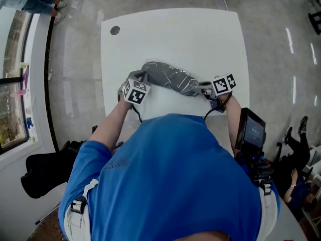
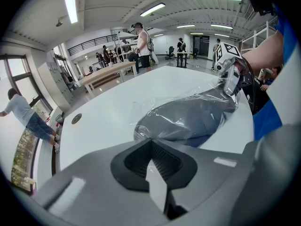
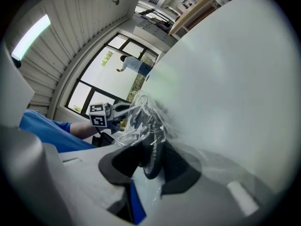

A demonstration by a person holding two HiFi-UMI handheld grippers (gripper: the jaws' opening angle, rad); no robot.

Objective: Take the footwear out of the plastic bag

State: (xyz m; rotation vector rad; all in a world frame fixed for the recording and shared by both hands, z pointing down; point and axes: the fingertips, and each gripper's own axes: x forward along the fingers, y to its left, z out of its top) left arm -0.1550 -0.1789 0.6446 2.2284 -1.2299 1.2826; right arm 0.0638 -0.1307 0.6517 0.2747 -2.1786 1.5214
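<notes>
The white counter [image 1: 170,34] carries the plastic bag [image 1: 193,88] along its near edge, lying crosswise in front of the person, with the grey footwear [image 1: 165,74] still wholly inside the clear film. The step in hand looks like the start of the extraction: both ends are taken up, nothing is out yet. The left gripper [image 1: 142,78] sits at the bag's left end with its jaws pressed together, seemingly pinching a fold of the film. The right gripper [image 3: 150,161] is at the other end, its jaws part-way apart with a dark edge of the footwear and crumpled film between them, apparently clamped. Next, I judge, the left must hold the film fast while the right draws the footwear out through the opening.
</notes>
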